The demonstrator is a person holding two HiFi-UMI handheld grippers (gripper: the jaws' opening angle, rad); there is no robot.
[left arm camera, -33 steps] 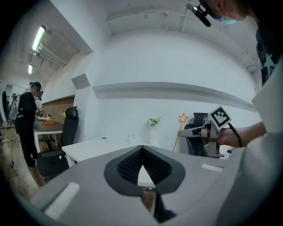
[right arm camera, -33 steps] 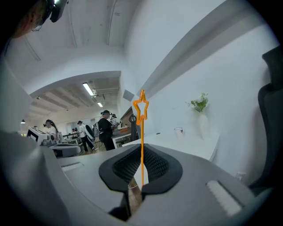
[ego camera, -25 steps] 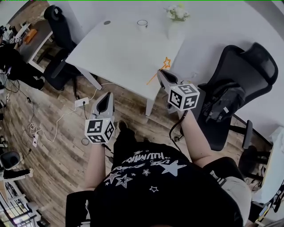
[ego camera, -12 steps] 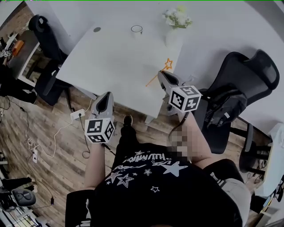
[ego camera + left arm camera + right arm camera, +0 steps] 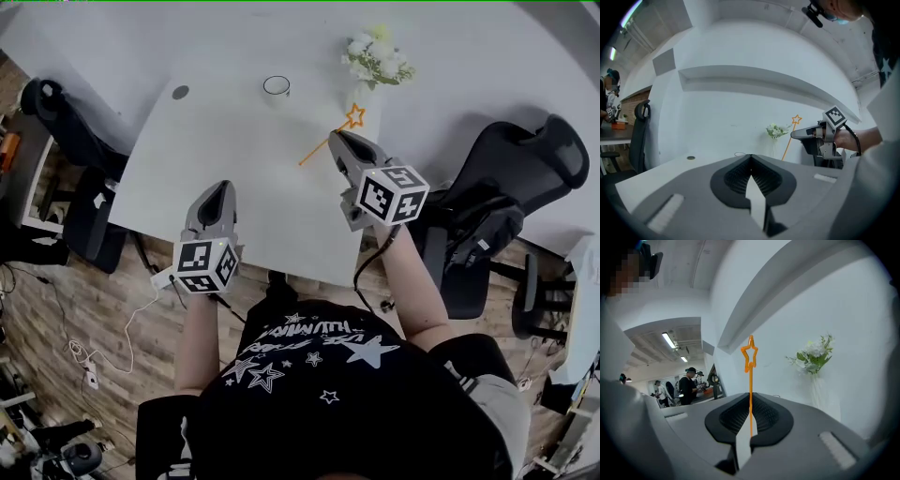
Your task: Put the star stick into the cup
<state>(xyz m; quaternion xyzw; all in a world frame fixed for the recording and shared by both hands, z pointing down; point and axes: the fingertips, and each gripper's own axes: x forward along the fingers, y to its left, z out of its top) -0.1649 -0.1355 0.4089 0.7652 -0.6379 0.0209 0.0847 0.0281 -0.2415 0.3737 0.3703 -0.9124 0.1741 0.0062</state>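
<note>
The right tool (image 5: 339, 139) is clenched on the star stick (image 5: 317, 154), as it was a second ago. In the right gripper view the thin orange star stick (image 5: 750, 376) rises from between the closed jaws with its star at the top. In the head view it lies crosswise at the tool's tip, the star end pointing toward the vase of flowers (image 5: 373, 56) just ahead of that tool.

The left tool (image 5: 217, 189) is closed on nothing; its own view shows the jaws of the left tool (image 5: 750, 161) meeting with no gap.

A second ago the left tool hung over the wooden floor and the right one sat at the edge of the worktop (image 5: 234, 141). Now both are above the white worktop, and the person has come in closer to it.

The cup (image 5: 276, 87) stands on the worktop ahead of the right tool and to its left, and well ahead of the left tool and to its right. It is nearer to both tools than it was before, though the stick is apart from it and outside it.
</note>
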